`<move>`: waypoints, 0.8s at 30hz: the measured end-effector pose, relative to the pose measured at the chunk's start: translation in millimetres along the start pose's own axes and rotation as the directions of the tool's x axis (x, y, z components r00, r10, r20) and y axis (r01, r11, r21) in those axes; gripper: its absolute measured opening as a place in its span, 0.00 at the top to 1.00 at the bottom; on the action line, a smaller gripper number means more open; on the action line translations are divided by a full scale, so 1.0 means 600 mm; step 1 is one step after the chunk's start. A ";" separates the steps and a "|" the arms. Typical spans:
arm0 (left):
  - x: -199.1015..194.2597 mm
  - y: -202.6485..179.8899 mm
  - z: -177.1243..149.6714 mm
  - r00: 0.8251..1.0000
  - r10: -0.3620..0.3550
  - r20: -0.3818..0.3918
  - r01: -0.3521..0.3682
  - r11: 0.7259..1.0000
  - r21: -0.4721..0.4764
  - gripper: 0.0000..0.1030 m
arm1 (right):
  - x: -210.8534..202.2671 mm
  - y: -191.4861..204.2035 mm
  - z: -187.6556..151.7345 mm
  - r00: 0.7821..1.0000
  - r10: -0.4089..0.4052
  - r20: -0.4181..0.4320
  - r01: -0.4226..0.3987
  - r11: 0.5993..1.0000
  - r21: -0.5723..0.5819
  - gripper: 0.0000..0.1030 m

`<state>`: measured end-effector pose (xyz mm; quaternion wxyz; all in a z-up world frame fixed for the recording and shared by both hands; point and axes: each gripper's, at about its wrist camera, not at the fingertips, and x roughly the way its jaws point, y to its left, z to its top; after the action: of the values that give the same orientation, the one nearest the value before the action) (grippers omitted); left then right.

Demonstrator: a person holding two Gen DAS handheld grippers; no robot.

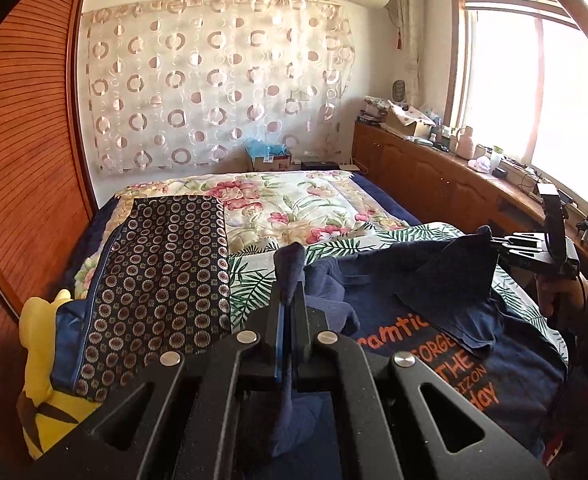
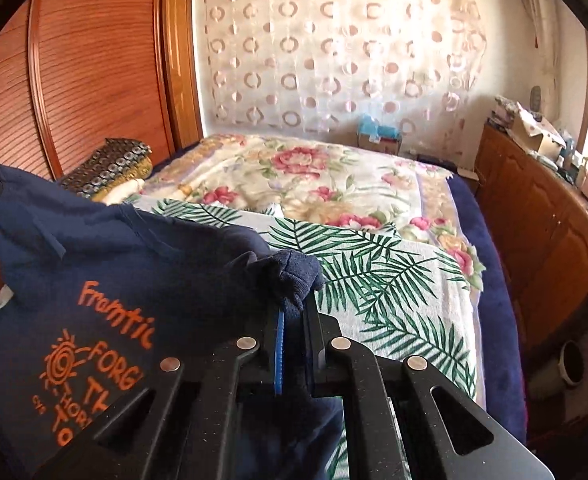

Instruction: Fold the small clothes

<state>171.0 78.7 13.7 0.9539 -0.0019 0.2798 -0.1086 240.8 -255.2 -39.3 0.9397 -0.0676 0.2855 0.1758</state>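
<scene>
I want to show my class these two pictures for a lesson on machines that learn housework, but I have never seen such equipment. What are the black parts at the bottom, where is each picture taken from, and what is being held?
No robot here: a person holds a two-finger clamp in each hand, each carrying a wide-angle camera looking along its fingers. One picture comes from the left gripper, the other from the right gripper. Both are shut on a navy T-shirt with orange lettering, lifting parts of it above a bed. Under the shirt lies a palm-leaf cloth; beyond it a floral blanket. A dark patterned cushion and a yellow soft toy lie to the left.
</scene>
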 end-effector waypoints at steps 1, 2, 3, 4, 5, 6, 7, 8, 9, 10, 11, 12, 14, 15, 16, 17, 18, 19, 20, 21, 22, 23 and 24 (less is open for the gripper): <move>-0.011 -0.004 -0.007 1.000 -0.002 0.005 0.002 1.000 0.000 0.97 | -0.009 0.002 -0.005 1.000 -0.002 0.008 0.002 1.000 -0.001 0.93; -0.022 -0.008 -0.013 1.000 -0.002 0.012 0.002 1.000 -0.002 0.97 | -0.019 0.005 -0.011 1.000 0.000 0.017 0.000 1.000 0.000 0.93; -0.030 -0.010 -0.017 1.000 -0.003 0.017 0.003 1.000 -0.005 0.97 | -0.034 0.008 -0.018 1.000 0.001 0.029 -0.001 1.000 0.000 0.93; -0.041 -0.013 -0.022 1.000 -0.003 0.023 0.004 1.000 -0.009 0.97 | -0.044 0.014 -0.024 0.999 0.000 0.037 0.000 1.000 0.000 0.93; -0.055 -0.016 -0.031 1.000 -0.006 0.030 0.006 1.000 -0.015 0.97 | -0.058 0.017 -0.030 0.999 0.001 0.046 -0.001 1.000 0.001 0.94; -0.064 -0.018 -0.036 0.999 -0.006 0.033 0.007 1.000 -0.016 0.97 | -0.074 0.020 -0.039 0.999 0.001 0.054 -0.001 1.000 0.001 0.94; -0.076 -0.022 -0.044 0.999 -0.006 0.038 0.006 1.000 -0.018 0.97 | -0.092 0.022 -0.049 0.998 0.000 0.064 0.000 1.000 0.001 0.94; -0.086 -0.024 -0.051 0.999 -0.009 0.041 0.010 1.000 -0.023 0.97 | -0.108 0.025 -0.058 0.997 0.001 0.071 -0.001 1.000 0.001 0.94; -0.099 -0.027 -0.060 0.999 -0.013 0.044 0.014 0.999 -0.029 0.97 | -0.124 0.028 -0.067 0.997 0.003 0.076 -0.002 1.000 -0.002 0.94; -0.110 -0.027 -0.068 0.999 -0.016 0.049 0.017 0.999 -0.038 0.97 | -0.137 0.030 -0.070 0.997 0.002 0.081 -0.002 1.000 -0.004 0.94; -0.117 -0.027 -0.074 0.999 -0.017 0.051 0.020 0.999 -0.045 0.97 | -0.152 0.032 -0.079 0.996 0.002 0.087 -0.002 1.000 -0.006 0.94; -0.128 -0.026 -0.084 0.999 -0.017 0.052 0.019 0.999 -0.048 0.97 | -0.170 0.034 -0.091 0.996 0.005 0.089 -0.005 1.000 -0.010 0.94; -0.146 -0.024 -0.100 0.998 -0.016 0.058 0.019 0.998 -0.055 0.97 | -0.196 0.036 -0.112 0.996 0.007 0.089 -0.006 1.000 -0.018 0.94; -0.155 -0.022 -0.109 0.998 -0.011 0.058 0.015 0.998 -0.060 0.97 | -0.210 0.036 -0.125 0.996 0.009 0.086 -0.007 1.000 -0.022 0.94; -0.160 -0.019 -0.116 0.998 -0.007 0.057 0.010 0.998 -0.068 0.97 | -0.224 0.035 -0.138 0.996 0.006 0.083 -0.004 1.000 -0.021 0.94; -0.166 -0.015 -0.124 0.999 -0.005 0.052 0.009 0.997 -0.077 0.97 | -0.236 0.033 -0.152 0.997 0.009 0.077 -0.008 1.000 -0.016 0.94; -0.172 -0.011 -0.130 0.999 -0.001 0.047 0.005 0.996 -0.085 0.97 | -0.240 0.033 -0.153 0.998 0.012 0.069 -0.011 1.000 -0.013 0.94; -0.177 -0.009 -0.135 0.999 0.002 0.046 0.002 0.996 -0.089 0.97 | -0.249 0.032 -0.165 0.998 0.009 0.062 -0.008 1.000 -0.009 0.94; -0.184 -0.007 -0.143 0.999 0.005 0.044 -0.001 0.996 -0.094 0.97 | -0.265 0.032 -0.172 0.998 0.010 0.059 -0.009 1.000 -0.003 0.94; -0.191 -0.007 -0.153 0.999 0.010 0.042 -0.006 0.995 -0.096 0.97 | -0.274 0.031 -0.180 0.998 0.015 0.053 -0.015 1.000 0.005 0.94; -0.195 -0.006 -0.160 0.999 0.012 0.040 -0.008 0.995 -0.100 0.97 | -0.282 0.030 -0.189 0.999 0.015 0.049 -0.015 1.000 0.013 0.94; -0.198 -0.004 -0.166 0.999 0.014 0.035 -0.011 0.994 -0.107 0.97 | -0.292 0.030 -0.189 0.999 0.013 0.044 -0.014 1.000 0.017 0.94; -0.202 -0.001 -0.175 0.999 0.017 0.028 -0.014 0.993 -0.115 0.97 | -0.298 0.033 -0.197 0.999 0.011 0.036 -0.012 1.000 0.019 0.94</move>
<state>15.4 109.6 -10.1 0.9570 -0.0560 0.2718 -0.0849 34.2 -316.0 -37.2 0.9442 -0.0538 0.2705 0.1798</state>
